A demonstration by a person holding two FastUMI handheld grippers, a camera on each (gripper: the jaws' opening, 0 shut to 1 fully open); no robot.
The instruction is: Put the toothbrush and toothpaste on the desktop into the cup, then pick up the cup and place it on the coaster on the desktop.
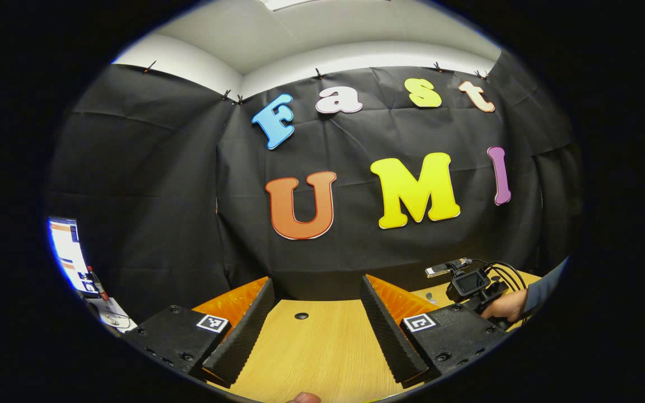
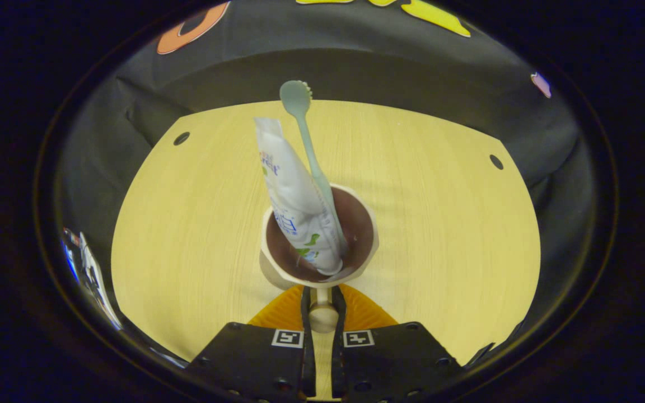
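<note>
The right gripper point(image 2: 322, 299) is gripping the handle point(image 2: 323, 317) of the cup point(image 2: 356, 221), its two fingers drawn in close and pressing that handle from both sides. The cup is standing upright around the middle of the worktop point(image 2: 440, 224), nearer its front edge than its far edge. The toothpaste point(image 2: 294, 196) is sitting inside the cup, leaning toward the far left corner, and the toothbrush point(image 2: 308, 151) is standing in the cup beside it, its head pointing up past the far edge. A pale round shape is peeking out under the cup's left side; whether it is the coaster cannot be told.

The left gripper point(image 1: 319, 330) is hovering over the worktop with its fingers spread wide and nothing between them. Off to its right, a hand point(image 1: 506, 307) is holding the other gripper's body near the worktop's right edge.
</note>
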